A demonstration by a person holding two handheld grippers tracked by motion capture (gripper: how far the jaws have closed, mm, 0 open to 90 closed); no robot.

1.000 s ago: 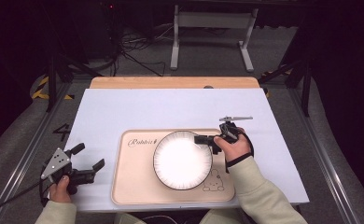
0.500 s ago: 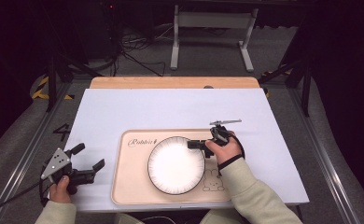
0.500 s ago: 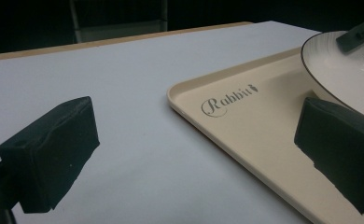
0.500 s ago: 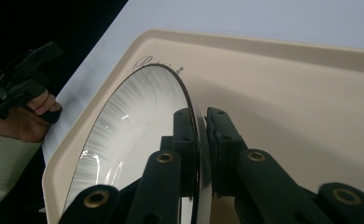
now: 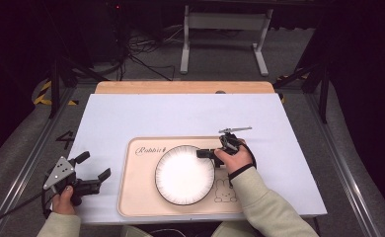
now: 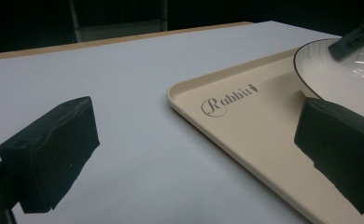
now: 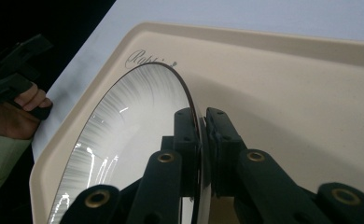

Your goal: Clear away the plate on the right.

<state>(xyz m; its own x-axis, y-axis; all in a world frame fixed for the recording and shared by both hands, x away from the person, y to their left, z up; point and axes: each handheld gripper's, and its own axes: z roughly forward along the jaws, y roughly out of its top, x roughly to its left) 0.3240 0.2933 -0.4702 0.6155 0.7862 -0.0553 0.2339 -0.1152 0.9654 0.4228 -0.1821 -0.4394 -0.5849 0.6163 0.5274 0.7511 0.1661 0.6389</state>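
The person wore pale cream long sleeves, and a thin black strap circled the wrist of the right hand [image 5: 237, 159] at about five o'clock in the high view. The left gripper [image 5: 91, 166], at eight o'clock there, was black with a grey three-cornered plate on top and a dark cable trailing off behind; its fingers [image 6: 49, 151] were blocky matte-black pads. The right gripper [image 7: 202, 144] had black linked arms pinned with brass-coloured rivets and carried a slim grey bar on top.

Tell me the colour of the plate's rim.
Black, a thin line round the white plate; clearest in the high view.
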